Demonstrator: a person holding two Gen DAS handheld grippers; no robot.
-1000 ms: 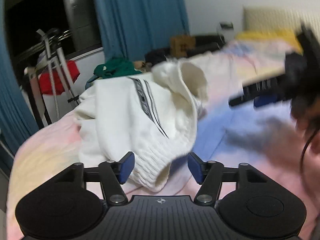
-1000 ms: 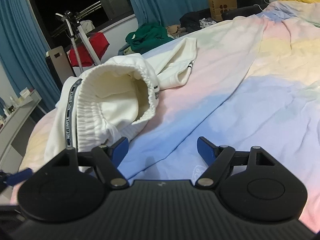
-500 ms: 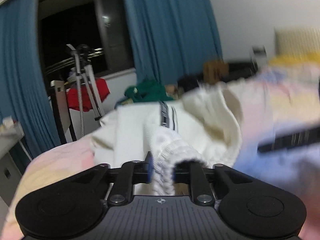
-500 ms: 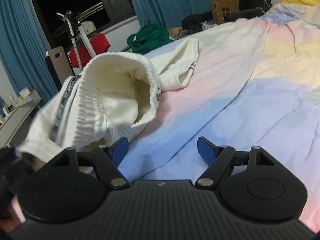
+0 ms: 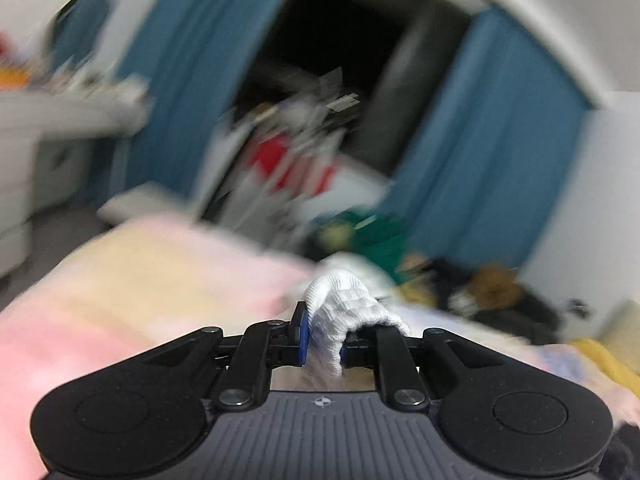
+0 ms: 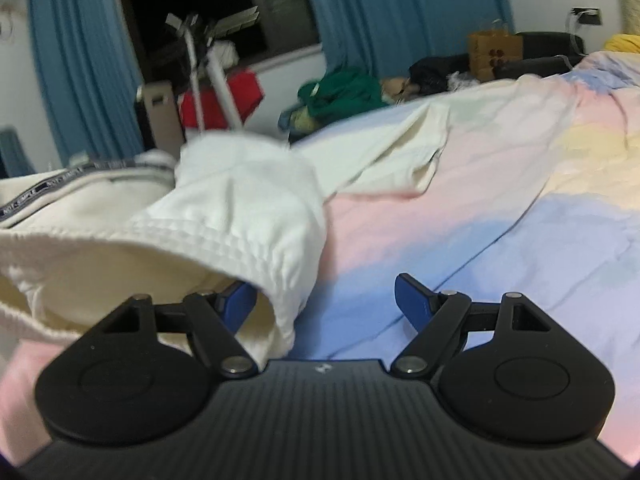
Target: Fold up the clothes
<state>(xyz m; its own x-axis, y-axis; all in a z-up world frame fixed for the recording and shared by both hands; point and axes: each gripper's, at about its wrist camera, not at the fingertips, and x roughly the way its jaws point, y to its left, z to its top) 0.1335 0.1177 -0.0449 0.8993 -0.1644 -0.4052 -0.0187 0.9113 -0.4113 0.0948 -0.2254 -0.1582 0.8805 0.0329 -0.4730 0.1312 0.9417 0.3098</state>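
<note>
Each claw, left claw (image 5: 323, 340) and right claw (image 6: 325, 300), has a ribbed black body, silver screws, black linkage arms and blue pads (image 6: 412, 298).

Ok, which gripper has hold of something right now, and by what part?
The left gripper is shut on the white garment, pinching its ribbed cuff. The right gripper is open, holding nothing.

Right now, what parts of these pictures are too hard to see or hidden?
- Left wrist view: the drying rack and green clothes are smeared by motion blur.
- Left wrist view: the left tongs pinch a white ribbed cuff; the rest of that garment is hidden behind the cuff.
- Right wrist view: the white garment is cut off by the left edge, and its hem covers the left finger of the open right tongs.
</note>
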